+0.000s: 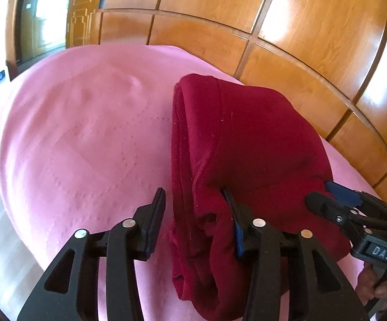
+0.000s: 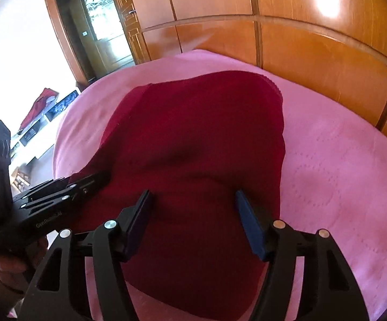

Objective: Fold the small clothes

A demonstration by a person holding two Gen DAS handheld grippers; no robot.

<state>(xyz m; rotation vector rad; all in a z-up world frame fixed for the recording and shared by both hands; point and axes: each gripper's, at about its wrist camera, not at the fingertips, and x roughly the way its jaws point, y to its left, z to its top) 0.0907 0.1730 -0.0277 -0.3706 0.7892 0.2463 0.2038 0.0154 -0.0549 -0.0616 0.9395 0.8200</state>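
- We see the bed, its pink cover soft and yielding, backed by wood panelling from 11 to 2 o'clock.
- The dark red garment lies on it, already doubled into a thick, limp, light bundle; we judge it will sag and shift unless taken by both near corners or the layered edge at 9 o'clock.
- Our right claw stands apart over the near hem, pads not pressing.
- Our left claw stands apart too, one finger buried in a fold, nothing clamped.
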